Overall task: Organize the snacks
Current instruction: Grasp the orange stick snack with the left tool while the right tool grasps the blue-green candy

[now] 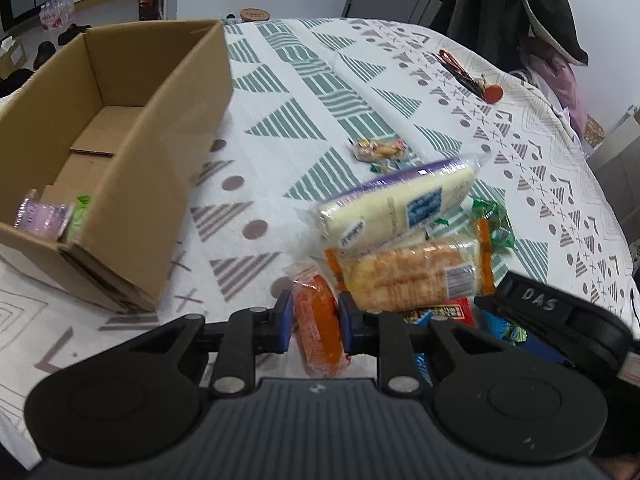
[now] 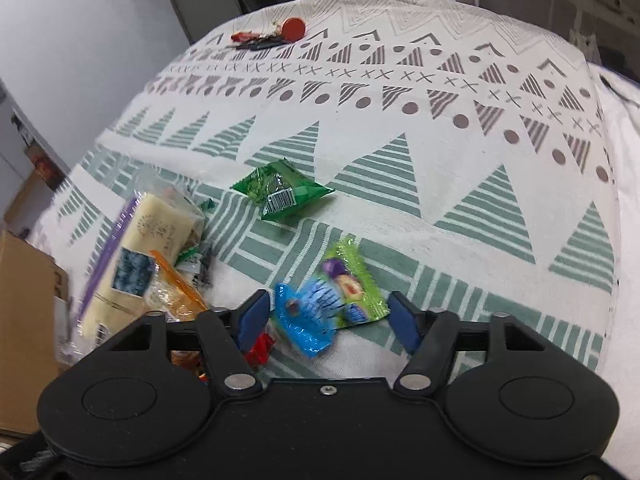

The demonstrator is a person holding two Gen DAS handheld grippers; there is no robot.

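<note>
Two claws work over a worktop (image 1: 280, 92) covered with a patterned cloth. The left claw (image 1: 314, 318) is closed on an orange-wrapped snack (image 1: 318, 320), its blue pads pressing both sides of the packet. Just ahead and right of it lies a heap of snacks: a crispy cracker pack (image 1: 412, 272) with a pale purple-edged cake pack (image 1: 396, 204) resting tilted on top. Ahead and left of this claw stands a cardboard box (image 1: 132, 152), open at the top, with a pink packet (image 1: 38, 216) in its near corner. The right claw (image 2: 328, 316) is spread wide, with a blue and lime candy packet (image 2: 332, 300) between its fingers, untouched. Farther ahead lies a green packet (image 2: 282, 190).
</note>
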